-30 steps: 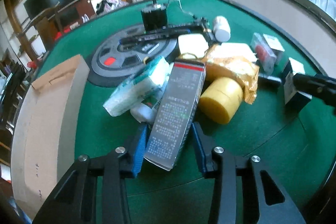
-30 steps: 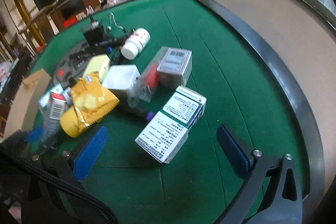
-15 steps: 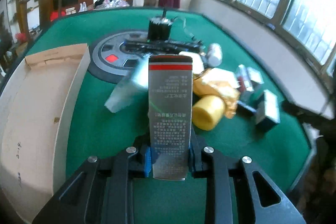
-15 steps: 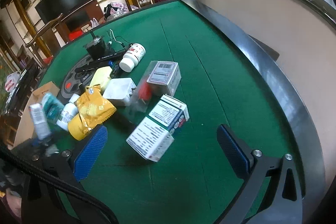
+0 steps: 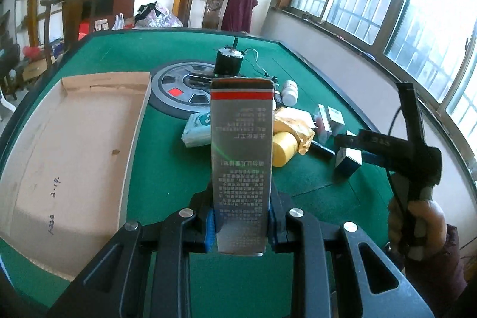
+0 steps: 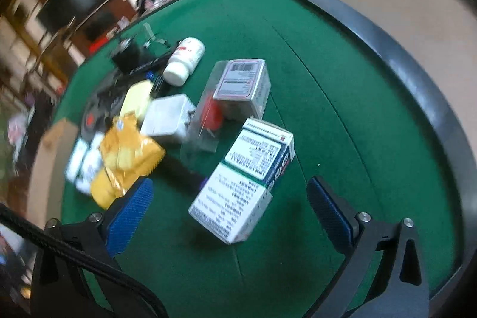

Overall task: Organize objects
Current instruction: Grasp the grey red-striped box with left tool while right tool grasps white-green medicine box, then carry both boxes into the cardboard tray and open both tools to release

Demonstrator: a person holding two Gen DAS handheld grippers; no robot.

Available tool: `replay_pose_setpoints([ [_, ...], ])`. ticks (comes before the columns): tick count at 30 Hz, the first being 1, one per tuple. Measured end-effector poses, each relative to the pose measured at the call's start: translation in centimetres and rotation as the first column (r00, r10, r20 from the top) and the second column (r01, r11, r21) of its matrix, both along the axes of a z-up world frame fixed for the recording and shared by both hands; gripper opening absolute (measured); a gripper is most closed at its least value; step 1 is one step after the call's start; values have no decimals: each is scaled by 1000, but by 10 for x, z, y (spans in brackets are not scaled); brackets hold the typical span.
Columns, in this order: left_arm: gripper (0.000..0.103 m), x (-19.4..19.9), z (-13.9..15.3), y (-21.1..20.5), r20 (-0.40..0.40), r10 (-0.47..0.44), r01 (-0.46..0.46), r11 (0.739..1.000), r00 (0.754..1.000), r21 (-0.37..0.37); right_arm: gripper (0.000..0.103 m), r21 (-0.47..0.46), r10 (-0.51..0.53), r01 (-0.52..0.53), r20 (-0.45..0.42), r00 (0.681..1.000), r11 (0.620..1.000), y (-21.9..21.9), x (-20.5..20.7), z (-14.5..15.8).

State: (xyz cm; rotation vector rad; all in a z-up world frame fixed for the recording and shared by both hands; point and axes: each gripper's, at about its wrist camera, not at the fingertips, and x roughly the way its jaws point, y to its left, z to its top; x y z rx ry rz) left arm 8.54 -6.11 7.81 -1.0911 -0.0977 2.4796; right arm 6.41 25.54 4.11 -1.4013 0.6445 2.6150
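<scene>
Above the table's [image 5: 167, 157] near edge, my left gripper [image 5: 241, 221] was clamped on the tall grey box [image 5: 241, 145], which a second earlier had lain in the pile and now stood lifted clear of it. I judged it ready to go into the cardboard tray [image 5: 71, 145] at the left edge. My right gripper [image 6: 229, 207] had closed in on the white medicine box [image 6: 243, 184], fingers wide apart either side, not touching. That view was smeared by motion; the box's print and the pile behind it were unreadable.
</scene>
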Motion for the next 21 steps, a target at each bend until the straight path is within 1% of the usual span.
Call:
replay_pose_setpoints([
  [1, 22, 0, 0, -1, -1, 3, -3, 1000, 1000, -1, 90, 4, -12, 12, 9, 1000, 1000, 0, -3, -1],
  [2, 22, 1, 0, -2, -1, 4, -4, 1000, 1000, -1, 76, 12, -15, 15, 18, 1000, 1000, -1, -5, -2],
  [3, 22, 2, 0, -4, -1, 5, -5, 1000, 1000, 2, 59, 28, -17, 16, 39, 999, 999, -2, -7, -5],
  [4, 23, 3, 0, -6, -3, 6, -6, 1000, 1000, 5, 53, 61, -26, 23, 38, 999, 998, -3, -6, -4],
  [5, 23, 4, 1, -8, -7, 7, -7, 1000, 1000, 6, 36, 85, -24, 20, 41, 999, 996, -4, -5, -3],
  [6, 22, 5, 2, -10, -10, 10, -10, 1000, 1000, 7, 32, 88, -20, 16, 49, 999, 996, -5, -4, -5],
  [11, 23, 9, 11, -26, -20, 24, -23, 999, 1000, 31, 32, 67, -1, 0, 22, 1000, 998, -2, 10, 0],
  [15, 23, 3, 22, -41, -24, 30, -29, 999, 999, 35, 32, 9, 49, -49, -47, 998, 999, -12, 28, 28],
  [18, 23, -10, 29, -54, -21, 58, -58, 998, 998, 22, 32, -25, 145, -149, -125, 982, 988, -39, 29, 62],
  [21, 23, -27, 36, -67, -33, 93, -94, 995, 995, -14, 32, -50, 248, -259, -163, 955, 964, -75, 19, 83],
])
